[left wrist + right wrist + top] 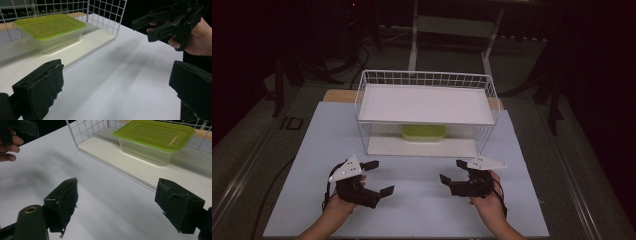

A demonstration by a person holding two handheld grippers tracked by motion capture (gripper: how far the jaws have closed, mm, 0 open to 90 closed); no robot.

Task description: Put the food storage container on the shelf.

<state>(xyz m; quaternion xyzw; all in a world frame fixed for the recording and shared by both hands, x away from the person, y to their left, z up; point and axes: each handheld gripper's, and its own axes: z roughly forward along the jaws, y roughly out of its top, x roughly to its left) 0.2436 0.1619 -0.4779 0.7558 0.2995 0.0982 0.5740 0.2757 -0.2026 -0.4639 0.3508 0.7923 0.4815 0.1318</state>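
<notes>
Left tongs point(379, 177) and right tongs point(452, 171) (hand-held) gape empty

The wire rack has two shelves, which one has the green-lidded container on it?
The lower shelf of the wire rack: the green-lidded container sits on it, toward the back. The upper shelf is bare.

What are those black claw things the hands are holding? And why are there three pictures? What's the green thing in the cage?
The claws are grippers, tools a person squeezes to pinch things. One picture looks down from above: the left gripper and the right gripper are both open and hold nothing. The other two pictures come from little cameras riding on each gripper, so you see its two black jaws at the bottom. The "cage" is a white wire rack with two shelves, standing on a white table. On its lower shelf sits a clear plastic box with a green lid.
</notes>
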